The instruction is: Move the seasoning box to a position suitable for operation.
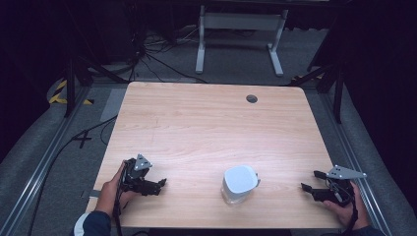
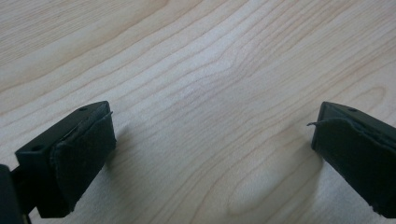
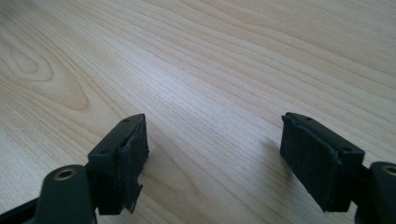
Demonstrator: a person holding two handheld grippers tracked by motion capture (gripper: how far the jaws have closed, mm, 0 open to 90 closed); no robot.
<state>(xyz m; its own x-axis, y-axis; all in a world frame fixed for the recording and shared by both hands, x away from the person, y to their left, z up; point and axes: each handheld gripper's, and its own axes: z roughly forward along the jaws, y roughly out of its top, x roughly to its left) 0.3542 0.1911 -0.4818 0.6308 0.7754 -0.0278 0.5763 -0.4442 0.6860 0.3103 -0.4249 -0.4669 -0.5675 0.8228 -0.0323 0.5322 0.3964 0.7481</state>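
Down at the near edge of the pale wooden table with rounded corners [image 1: 206, 123], the left gripper [image 1: 160, 184], black with a grey three-cornered plate on top, sits in the person's left hand [image 1: 110, 189] with its jaws pointing toward the middle of the table. In the left gripper view those jaws stand wide apart, their dark padded faces worn and frayed at the edges, with nothing but wood grain between them. Well apart from it, at the near right corner, the right gripper [image 1: 311, 181] of the same black build rests in the person's right hand [image 1: 346, 209], jaws aimed leftward. Its own view shows them spread just as widely over bare wood, a loose flap of padding hanging from the left-hand jaw. Between the two grippers, somewhat nearer the right one and touching neither, stands a white, rounded container with a flat square-ish top [image 1: 239, 183]; what it is made of cannot be told. Far beyond both grippers, a small dark round hole [image 1: 252, 99] marks the table's far side.
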